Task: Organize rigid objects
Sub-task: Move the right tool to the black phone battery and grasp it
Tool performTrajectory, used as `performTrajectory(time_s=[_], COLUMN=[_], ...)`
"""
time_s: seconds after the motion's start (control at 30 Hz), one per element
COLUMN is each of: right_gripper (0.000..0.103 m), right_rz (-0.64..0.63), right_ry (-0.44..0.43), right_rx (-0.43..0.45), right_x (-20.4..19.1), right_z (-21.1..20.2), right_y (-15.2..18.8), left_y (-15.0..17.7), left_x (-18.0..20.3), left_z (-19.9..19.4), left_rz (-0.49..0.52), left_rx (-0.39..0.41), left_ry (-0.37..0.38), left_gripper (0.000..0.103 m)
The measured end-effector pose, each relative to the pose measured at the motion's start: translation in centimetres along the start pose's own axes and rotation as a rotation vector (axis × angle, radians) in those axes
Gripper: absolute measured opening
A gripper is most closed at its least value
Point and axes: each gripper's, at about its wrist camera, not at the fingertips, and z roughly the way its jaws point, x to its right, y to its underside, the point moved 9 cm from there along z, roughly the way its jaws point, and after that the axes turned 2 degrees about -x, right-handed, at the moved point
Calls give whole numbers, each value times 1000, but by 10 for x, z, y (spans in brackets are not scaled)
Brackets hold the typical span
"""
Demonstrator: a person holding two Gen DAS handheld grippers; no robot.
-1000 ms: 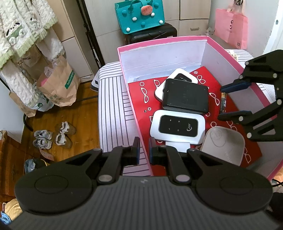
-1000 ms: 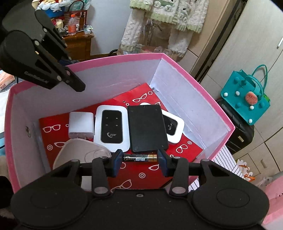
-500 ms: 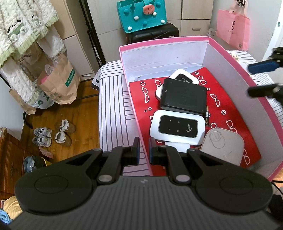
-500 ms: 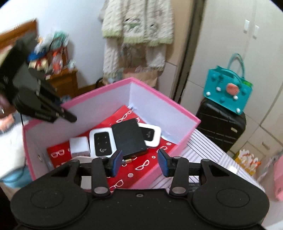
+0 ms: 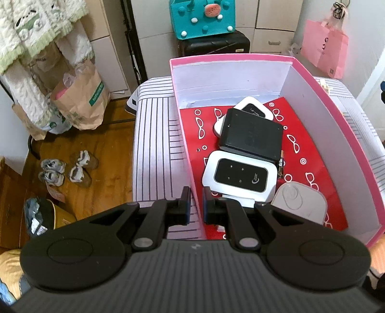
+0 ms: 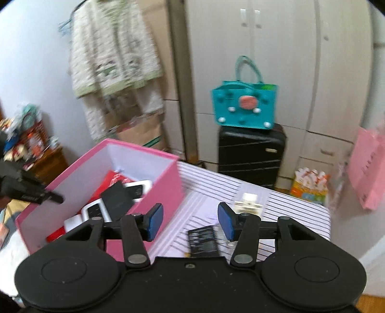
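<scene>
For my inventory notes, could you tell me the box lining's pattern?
Red lining printed with white glasses and circles, clearest from the left wrist.

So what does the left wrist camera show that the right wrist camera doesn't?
Only the left wrist view shows the left claw shut on the near wall of the pink box, plus the battery, the grey pad, the shoes on the floor and the paper bag.

Only the right wrist view shows the right claw, opening with nothing between its fingers, above a black card and a small clear bottle on the striped cover.

Both show the box, its black and white devices, the teal bag and the black suitcase.
</scene>
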Motion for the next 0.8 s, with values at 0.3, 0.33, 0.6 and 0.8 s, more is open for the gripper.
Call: performTrajectory(time_s=[0.3,0.33,0.6,0.8], right_gripper=[61,61,61,55], right_rz=[109,110,-3,-126], right_ry=[19,8,-46,-43], right_rx=[-28,-35,-99,-148], right_x=[48,48,23,6], right_z=[42,47,84,108], right_y=[27,32,58,60], left_y=[0,0,-1,-1], left_x=[-1,-1,1,1], left_z=[0,0,0,0], left_rz=[-36,-37,-44,-45], left_rx=[-5,-6,-14,-12], left_ry=[-7,-9,-23,-26], left_gripper=[9,9,9,9])
